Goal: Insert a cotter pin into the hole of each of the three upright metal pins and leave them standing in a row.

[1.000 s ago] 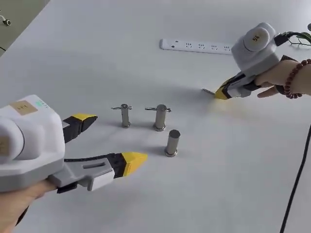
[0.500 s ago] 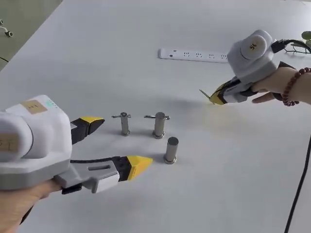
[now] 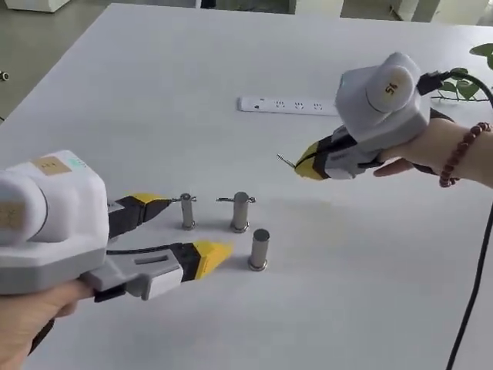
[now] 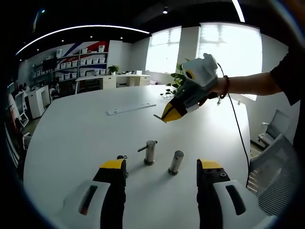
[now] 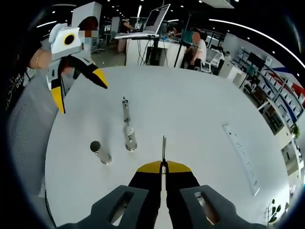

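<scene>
Bright, soft shadows; fisheye edges perhaps blurred.

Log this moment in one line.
left gripper: open | right gripper: shut on cotter pin, raised | fitted pins: two | bare pin: one

Left hand-held gripper (image 3: 200, 225): bulky, rounded pale-grey housing with a tan sticker on top beside a small green mark, and a second tan label on its round end. The jaw arms are grey with slot cut-outs, turning black further forward and ending in yellow tips. Right hand-held gripper (image 3: 302, 166): same pale-grey shell, with a round boss carrying a tan sticker marked "15"; the jaws are black and yellow-tipped, on grey slotted arms. A black cable (image 3: 435, 75) leaves its rear. The wrist behind it wears a bracelet (image 3: 456, 154) of reddish-brown beads. Further up that arm is a dark sleeve (image 4: 291, 71).
</scene>
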{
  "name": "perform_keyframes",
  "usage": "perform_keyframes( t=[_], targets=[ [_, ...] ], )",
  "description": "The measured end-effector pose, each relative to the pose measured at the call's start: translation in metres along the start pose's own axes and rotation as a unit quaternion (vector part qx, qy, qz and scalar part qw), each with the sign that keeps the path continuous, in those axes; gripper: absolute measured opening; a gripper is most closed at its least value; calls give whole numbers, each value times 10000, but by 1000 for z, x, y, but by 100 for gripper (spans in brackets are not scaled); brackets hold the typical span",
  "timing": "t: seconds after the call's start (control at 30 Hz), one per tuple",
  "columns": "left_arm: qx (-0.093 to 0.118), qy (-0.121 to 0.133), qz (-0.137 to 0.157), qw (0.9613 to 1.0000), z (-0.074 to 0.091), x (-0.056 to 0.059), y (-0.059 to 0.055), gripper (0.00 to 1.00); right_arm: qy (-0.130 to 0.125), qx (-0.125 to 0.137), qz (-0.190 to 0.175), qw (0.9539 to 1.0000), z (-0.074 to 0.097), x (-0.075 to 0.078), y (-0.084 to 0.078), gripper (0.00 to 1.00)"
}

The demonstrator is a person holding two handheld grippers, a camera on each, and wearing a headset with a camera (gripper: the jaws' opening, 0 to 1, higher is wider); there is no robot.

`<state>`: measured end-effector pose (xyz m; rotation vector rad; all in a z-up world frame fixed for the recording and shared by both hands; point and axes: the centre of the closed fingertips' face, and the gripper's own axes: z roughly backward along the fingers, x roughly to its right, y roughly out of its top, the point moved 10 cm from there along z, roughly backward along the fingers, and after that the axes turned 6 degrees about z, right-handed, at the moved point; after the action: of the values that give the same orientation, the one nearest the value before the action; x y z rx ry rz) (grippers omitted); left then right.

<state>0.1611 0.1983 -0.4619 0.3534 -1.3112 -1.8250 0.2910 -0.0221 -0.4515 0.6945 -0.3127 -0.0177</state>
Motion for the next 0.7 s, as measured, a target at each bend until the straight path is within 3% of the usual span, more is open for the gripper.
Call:
perform_keyframes(
  t=[0.27, 0.43, 0.5, 0.7],
  targets=[
    [-71, -175, 185, 9997, -4, 9, 6, 47, 233, 328, 405, 9984, 12, -33, 30, 0],
    [-139, -327, 451, 9984, -6, 12, 9, 41, 292, 417, 689, 9963, 15, -49, 39, 0],
    [-159, -343, 707, 9968, -7, 14, 10, 37, 306, 363, 939, 9945, 14, -55, 41, 0],
    [-204, -490, 1083, 9927, -10, 16, 12, 30, 400, 334, 1261, 9906, 6, -65, 41, 0]
  ],
)
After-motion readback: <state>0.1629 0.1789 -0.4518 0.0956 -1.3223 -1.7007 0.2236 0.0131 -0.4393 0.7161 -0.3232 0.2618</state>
